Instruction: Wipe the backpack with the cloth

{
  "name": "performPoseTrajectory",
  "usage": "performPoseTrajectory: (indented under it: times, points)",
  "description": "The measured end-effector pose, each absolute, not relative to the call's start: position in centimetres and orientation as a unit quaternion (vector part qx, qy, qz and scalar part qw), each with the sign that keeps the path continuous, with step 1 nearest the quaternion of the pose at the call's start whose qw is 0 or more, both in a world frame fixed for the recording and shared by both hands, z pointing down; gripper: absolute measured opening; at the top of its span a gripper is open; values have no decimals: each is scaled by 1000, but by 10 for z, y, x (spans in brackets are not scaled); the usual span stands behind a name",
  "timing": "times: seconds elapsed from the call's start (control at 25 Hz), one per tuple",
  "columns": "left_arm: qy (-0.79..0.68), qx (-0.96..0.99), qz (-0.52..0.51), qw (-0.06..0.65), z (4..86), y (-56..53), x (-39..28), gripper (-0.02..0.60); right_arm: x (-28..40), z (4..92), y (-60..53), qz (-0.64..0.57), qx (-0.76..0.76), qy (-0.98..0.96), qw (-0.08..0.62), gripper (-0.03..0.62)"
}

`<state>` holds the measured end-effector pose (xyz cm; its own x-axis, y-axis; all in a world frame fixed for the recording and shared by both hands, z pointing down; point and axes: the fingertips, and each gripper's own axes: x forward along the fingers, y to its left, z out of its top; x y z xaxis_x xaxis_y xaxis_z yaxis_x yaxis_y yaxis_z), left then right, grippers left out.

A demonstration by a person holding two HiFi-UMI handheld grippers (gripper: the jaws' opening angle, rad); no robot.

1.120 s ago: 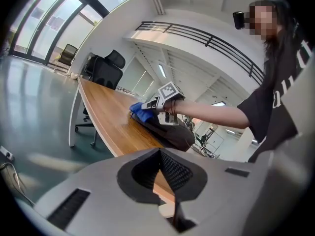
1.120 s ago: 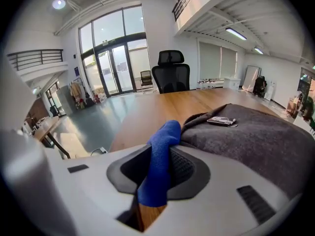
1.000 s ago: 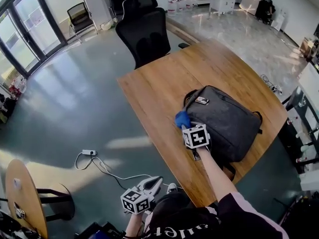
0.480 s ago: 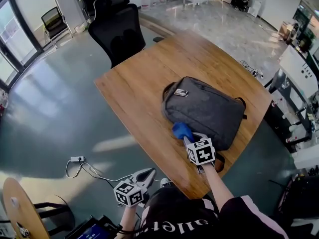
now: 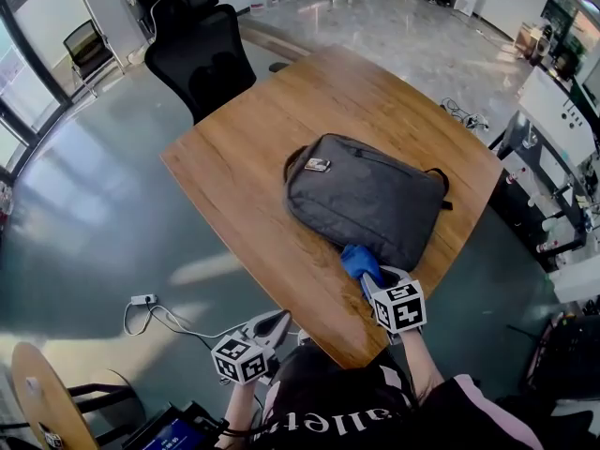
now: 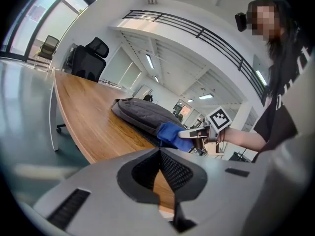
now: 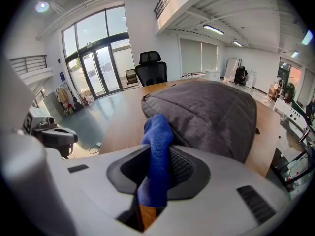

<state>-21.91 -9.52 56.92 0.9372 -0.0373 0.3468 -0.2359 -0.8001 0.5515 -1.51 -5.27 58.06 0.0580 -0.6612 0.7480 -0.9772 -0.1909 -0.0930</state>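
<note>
Pinching the blue microfibre cloth (image 7: pixel 157 132) in my right tongs (image 7: pixel 155 181) at the grey fabric backpack's (image 5: pixel 366 195) near edge; left tongs (image 6: pixel 160 173) closed, empty. Unbraced backpack might slide if I swipe hard.

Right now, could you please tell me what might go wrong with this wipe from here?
1. Nothing steadies the backpack: the left claw hangs shut and empty off the table, so the backpack could slide under a stroke.
2. The blue cloth is bunched narrow in the right claw, so the hard tips might scrape the fabric.
</note>
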Motion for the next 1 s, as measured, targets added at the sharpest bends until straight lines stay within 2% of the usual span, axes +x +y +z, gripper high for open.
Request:
performPoseTrajectory:
  times: [0.24,0.4,0.72,1.0]
  points:
    - [-105,933,157,307,568,-75,-193,0,11,585,0,359,673,-604,229,95]
    - [-133,929,151,312,566,-48,-172,0,24,584,25,348,639,-638,252,95]
    - [-208,915,128,321,565,9,-120,0,24,584,44,316,541,-734,263,95]
    - [-240,908,127,319,563,46,-114,0,29,584,44,285,503,-766,280,95]
